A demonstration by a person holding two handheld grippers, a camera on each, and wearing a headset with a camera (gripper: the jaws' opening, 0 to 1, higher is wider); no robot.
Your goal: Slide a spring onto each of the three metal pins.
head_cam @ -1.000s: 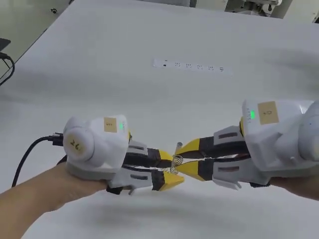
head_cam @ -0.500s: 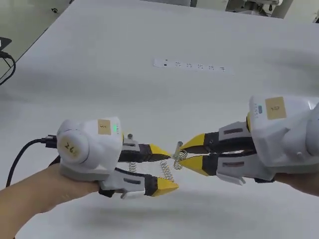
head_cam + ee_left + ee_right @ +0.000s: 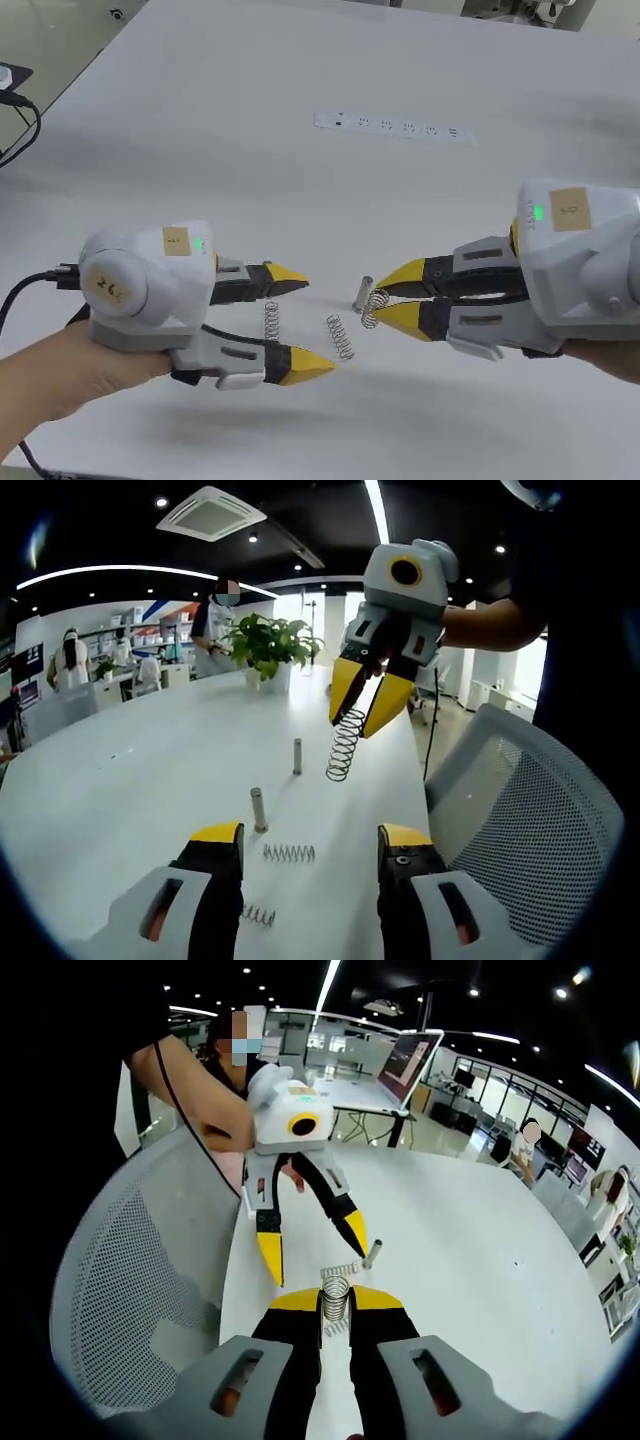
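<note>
My right gripper [image 3: 384,301] is shut on one end of a small steel spring [image 3: 371,311], which hangs just above the white table beside an upright metal pin [image 3: 364,292]. The left gripper view has that spring [image 3: 344,745] dangling from the right gripper [image 3: 372,698], above two standing pins [image 3: 297,756] [image 3: 258,809]. My left gripper [image 3: 300,321] is open and holds nothing, a short way left of the right one. Two loose springs [image 3: 271,320] [image 3: 341,336] lie on the table between the grippers. In the right gripper view the held spring [image 3: 336,1288] sits between the shut jaws, facing the open left gripper [image 3: 310,1245].
A white power strip [image 3: 395,127] lies farther back on the table [image 3: 200,150]. A black cable [image 3: 20,300] runs from the left gripper off the left edge. A mesh chair back [image 3: 530,810] stands near the table edge. People stand far back in the room.
My left gripper has opened, let go of the spring and pulled back to the left. The right gripper keeps the spring and has drawn slightly right. Two loose springs have come into sight.
</note>
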